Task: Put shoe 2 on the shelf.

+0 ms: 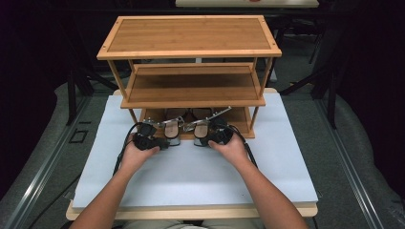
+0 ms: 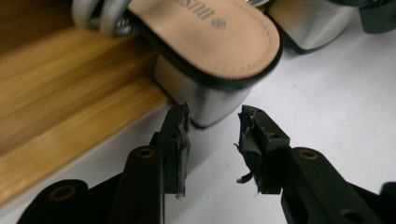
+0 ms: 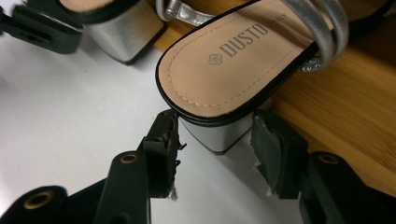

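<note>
Two silver-heeled sandals lie on the bottom shelf (image 2: 70,93) of a bamboo shoe rack (image 1: 191,52), heels hanging off its front edge over the white table cover (image 1: 191,176), and each heel sits directly ahead of one pair of tongs. The left tongs (image 2: 212,116) are closed on the block heel of the left sandal (image 2: 210,37). The right tongs (image 3: 215,130) clamp the heel of the right sandal (image 3: 219,70), the block well in between the pads.

As I judge it, the gripping is done on both sides and the carrying is all to come: neither shoe has left the shelf, and the two upper shelves are bare.

Heels are squared blocks in brushed, mirror-like silver. Insoles are smooth tan with stitching round the edge, a printed maker's mark and a thin black rim. Straps are rounded silver cords. Rack boards show a streaky honey grain. Pads on the black tongs look frayed and ragged.
</note>
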### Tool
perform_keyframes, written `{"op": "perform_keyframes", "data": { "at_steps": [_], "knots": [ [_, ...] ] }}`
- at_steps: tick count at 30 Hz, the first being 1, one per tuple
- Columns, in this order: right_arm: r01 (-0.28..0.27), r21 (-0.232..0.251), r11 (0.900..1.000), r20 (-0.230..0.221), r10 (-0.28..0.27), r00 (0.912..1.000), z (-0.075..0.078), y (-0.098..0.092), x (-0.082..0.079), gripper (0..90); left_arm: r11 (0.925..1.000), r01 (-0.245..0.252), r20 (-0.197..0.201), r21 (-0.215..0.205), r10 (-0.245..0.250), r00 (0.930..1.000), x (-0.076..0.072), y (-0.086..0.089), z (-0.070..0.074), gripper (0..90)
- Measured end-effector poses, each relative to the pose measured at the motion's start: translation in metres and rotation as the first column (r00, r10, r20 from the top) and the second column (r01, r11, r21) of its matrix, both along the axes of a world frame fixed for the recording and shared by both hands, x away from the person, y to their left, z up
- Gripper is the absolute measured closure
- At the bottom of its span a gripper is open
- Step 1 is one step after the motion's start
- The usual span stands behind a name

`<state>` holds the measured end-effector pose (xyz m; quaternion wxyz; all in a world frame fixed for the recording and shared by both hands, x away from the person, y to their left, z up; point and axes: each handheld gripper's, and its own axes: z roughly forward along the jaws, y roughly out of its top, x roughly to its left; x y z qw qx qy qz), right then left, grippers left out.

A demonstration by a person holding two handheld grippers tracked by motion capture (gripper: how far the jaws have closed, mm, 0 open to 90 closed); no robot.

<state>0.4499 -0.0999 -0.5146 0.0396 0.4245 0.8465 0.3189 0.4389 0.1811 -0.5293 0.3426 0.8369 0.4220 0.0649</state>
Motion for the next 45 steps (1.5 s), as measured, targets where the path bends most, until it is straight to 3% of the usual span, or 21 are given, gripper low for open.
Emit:
{"op": "perform_keyframes", "data": {
  "at_steps": [3,4,6,8,9,11,12,14,20,25,27,28,30,33,45],
  "knots": [
    [-0.008,0.005,1.0,-0.006,0.008,1.0,0.0,0.002,0.003,51.3,0.9999,0.009,-0.017,-0.005,-0.009,0.9998,0.003,-0.002,0.0,62.5],
    [-0.023,-0.018,1.0,-0.035,0.023,0.9991,0.003,0.002,0.004,51.3,0.9999,0.009,-0.015,-0.005,-0.009,0.9998,0.003,-0.002,-0.001,62.4],
    [0.006,-0.004,1.0,0.005,-0.006,1.0,0.0,0.004,0.004,51.2,0.9999,0.013,-0.018,-0.003,-0.013,0.9998,0.004,-0.003,0.0,62.4],
    [-0.011,-0.003,1.0,-0.018,0.011,0.9998,0.001,0.003,0.004,51.3,0.9999,0.009,-0.015,-0.005,-0.01,0.9998,0.003,-0.004,0.0,62.5],
    [0.01,-0.005,1.0,0.005,-0.01,0.9999,0.0,0.005,0.003,51.2,0.9999,0.009,-0.015,-0.008,-0.009,0.9999,0.003,-0.005,-0.001,62.5],
    [0.004,-0.001,1.0,0.01,-0.004,0.9999,0.0,0.006,0.003,51.4,0.9998,0.01,-0.02,-0.016,-0.011,0.9997,0.003,-0.006,-0.001,62.7],
    [-0.022,-0.025,0.999,-0.028,0.022,0.9994,0.003,0.005,0.003,51.5,0.9997,0.013,-0.02,-0.019,-0.014,0.9997,0.003,-0.006,-0.001,62.9],
    [-0.023,-0.018,1.0,-0.042,0.023,0.9989,0.003,0.005,0.003,51.7,0.9994,0.015,-0.029,-0.031,-0.016,0.9995,0.004,-0.008,-0.001,63.1],
    [-0.03,-0.012,0.999,-0.033,0.03,0.999,0.002,0.005,0.004,51.8,0.9985,0.013,-0.038,-0.053,-0.015,0.9992,0.005,-0.012,-0.002,63.2],
    [-0.024,-0.012,1.0,-0.04,0.024,0.9989,0.002,0.006,0.003,51.8,0.9989,0.03,-0.029,-0.035,-0.031,0.9991,0.005,-0.019,-0.001,63.0],
    [-0.021,-0.014,1.0,-0.041,0.02,0.999,0.003,0.006,0.003,51.7,0.9982,0.007,-0.03,-0.06,-0.009,0.9995,0.004,-0.023,-0.002,63.0],
    [-0.02,-0.014,1.0,-0.04,0.02,0.999,0.003,0.006,0.003,51.8,0.999,0.029,-0.031,-0.034,-0.03,0.9991,0.005,-0.021,-0.001,63.1],
    [-0.024,-0.011,1.0,-0.033,0.023,0.9992,0.002,0.007,0.003,51.7,0.9985,0.008,-0.029,-0.054,-0.009,0.9995,0.004,-0.025,-0.002,63.1],
    [-0.021,-0.012,1.0,-0.033,0.021,0.9992,0.002,0.008,0.003,51.7,0.9992,0.025,-0.033,-0.032,-0.026,0.9991,0.005,-0.026,-0.001,63.2],
    [-0.014,-0.01,1.0,-0.037,0.014,0.9992,0.002,0.009,0.003,51.6,0.999,0.009,-0.032,-0.043,-0.01,0.9994,0.004,-0.029,-0.001,63.1]
  ]
}}
